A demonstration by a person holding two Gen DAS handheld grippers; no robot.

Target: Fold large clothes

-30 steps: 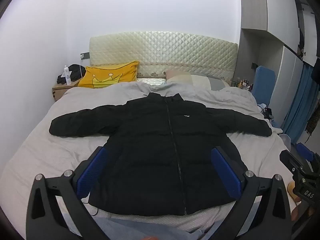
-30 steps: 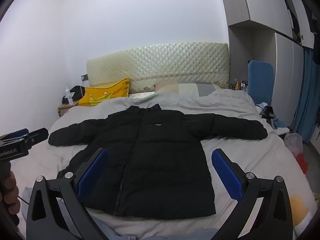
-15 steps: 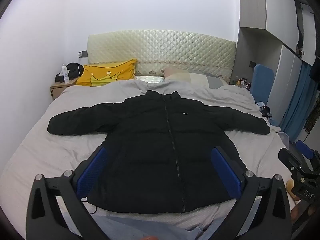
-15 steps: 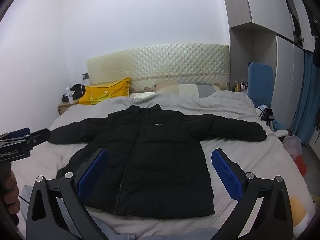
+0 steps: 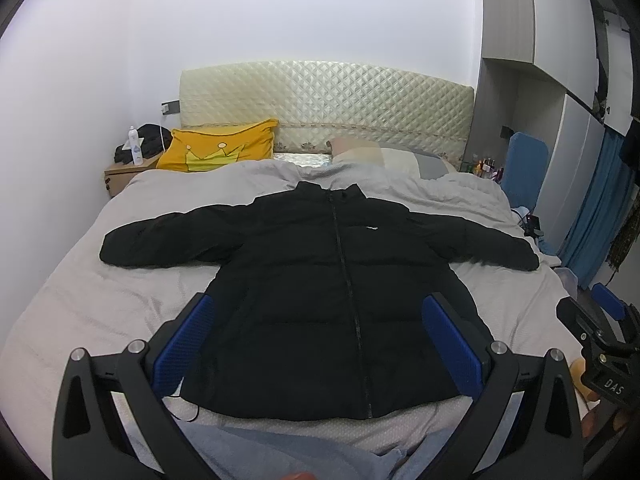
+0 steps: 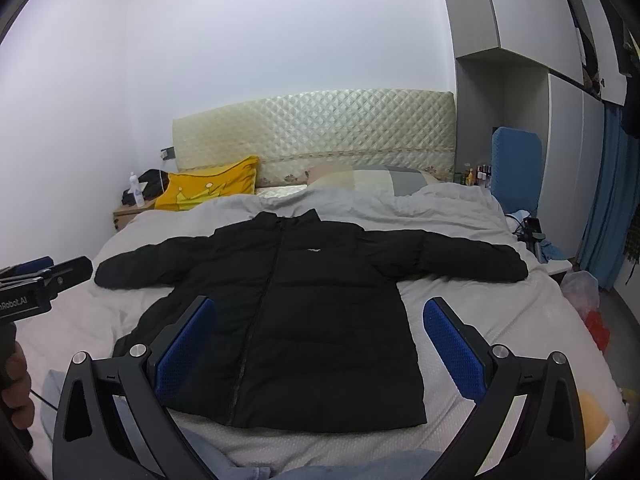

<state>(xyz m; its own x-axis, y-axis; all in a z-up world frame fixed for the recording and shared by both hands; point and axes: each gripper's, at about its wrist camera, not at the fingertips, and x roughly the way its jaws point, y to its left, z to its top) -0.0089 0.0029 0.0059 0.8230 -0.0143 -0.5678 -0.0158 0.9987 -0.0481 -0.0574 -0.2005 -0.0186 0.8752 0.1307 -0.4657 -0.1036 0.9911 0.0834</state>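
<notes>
Operator: Comparing the last second of both wrist views, what has changed?

Technician: Very little. The black puffer jacket (image 5: 340, 292) lies in the same pose on the bed (image 5: 80, 304): front up, zipped, collar toward the quilted headboard (image 5: 328, 104), both sleeves spread out to the sides. Only the viewpoints have shifted. In the left wrist view the jacket now sits slightly lower and farther off, so the left claw (image 5: 316, 344) appears to have risen or tilted a little. The right wrist view has drifted likewise.

Operator: State of each claw?

Technician: Both are released. The blue pads of the left claw stand wide apart with the jacket's hem area visible between them, and nothing is gripped. The right claw (image 6: 316, 344) is equally spread and empty, held above the foot of the bed. Neither claw touches the fabric.

Operator: Meaning for the task?

Technician: No fold has started. The jacket is laid out flat and ready, so the step in hand is judged to be the approach. A likely first move is to take a sleeve cuff, the left sleeve (image 5: 160, 240) or the right sleeve (image 6: 472, 264), and bring it across the body. The padding is thick, so a fold may spring back open.
</notes>
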